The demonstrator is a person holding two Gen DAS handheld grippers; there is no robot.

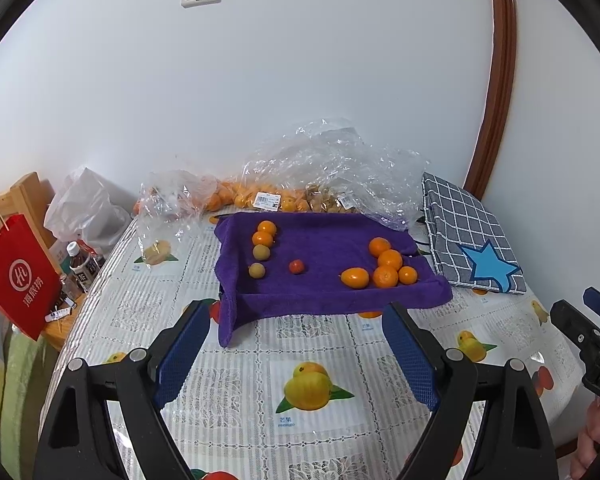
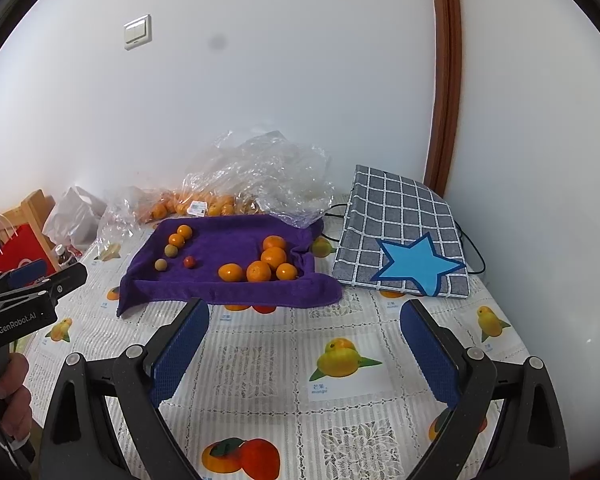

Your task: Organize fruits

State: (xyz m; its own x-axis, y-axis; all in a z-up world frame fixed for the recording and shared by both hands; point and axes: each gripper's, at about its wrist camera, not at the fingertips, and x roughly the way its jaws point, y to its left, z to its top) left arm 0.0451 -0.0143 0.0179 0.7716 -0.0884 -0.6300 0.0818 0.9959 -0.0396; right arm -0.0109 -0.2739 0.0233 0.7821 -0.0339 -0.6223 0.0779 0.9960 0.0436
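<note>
Both grippers idle over table, short of purple towel [image 1: 324, 284]. Left gripper [image 1: 296, 344] jaws spread, empty; right gripper [image 2: 304, 344] likewise released, empty. Fruit on towel: orange cluster [image 1: 384, 266] toward 3 o'clock, column of two oranges and two tan fruits [image 1: 262, 250] toward 9, small red fruit [image 1: 296, 266] between. Likely next: take red stray; descend steeply, straddle, close gently. Bagged fruit [image 1: 260, 198] at 12 blurred by plastic; count unreadable. Towel's support hidden.

clear bags [image 1: 320, 168] veil the fruit inside (kinds unclear); price label [image 1: 266, 201] too small to read.
</note>
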